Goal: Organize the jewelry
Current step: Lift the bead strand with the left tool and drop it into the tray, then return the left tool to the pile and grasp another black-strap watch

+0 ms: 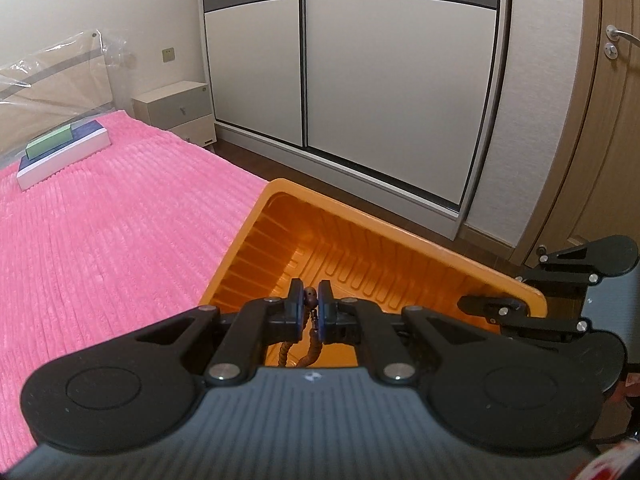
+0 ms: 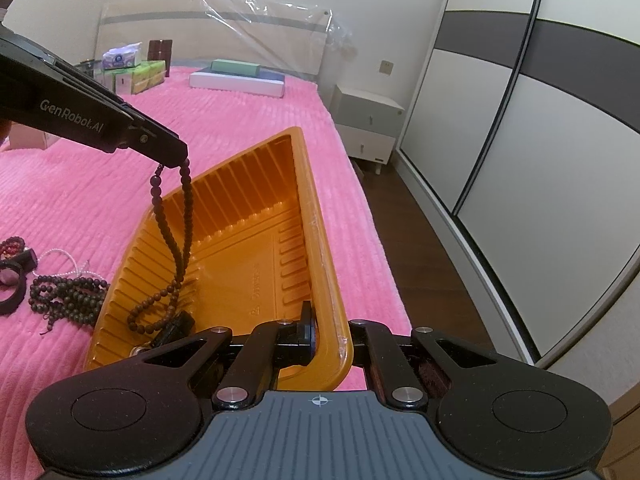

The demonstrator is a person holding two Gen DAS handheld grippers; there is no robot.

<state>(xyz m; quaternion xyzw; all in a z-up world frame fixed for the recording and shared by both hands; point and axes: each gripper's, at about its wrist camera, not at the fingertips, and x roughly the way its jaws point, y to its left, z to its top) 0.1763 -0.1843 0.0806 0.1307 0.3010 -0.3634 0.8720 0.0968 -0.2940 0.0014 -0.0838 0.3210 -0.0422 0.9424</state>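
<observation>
In the left wrist view, the left hand-held gripper (image 1: 311, 309) was clenched on a brown bead necklace (image 1: 313, 342) above the orange tray (image 1: 420, 236). In the right wrist view, the right hand-held gripper (image 2: 326, 338) pinched the tray's near rim; the necklace's lower end lay coiled inside the tray, and more beads (image 2: 68, 294) lay on the bed left of it.

In the lower middle of the frame the left gripper (image 1: 310, 312) pinches a brown bead string (image 1: 311, 322) above the orange tray (image 1: 400, 236). The tray lies on the pink blanket (image 1: 112, 232). At the right edge, the right gripper (image 1: 532, 304) touches the tray rim.
</observation>
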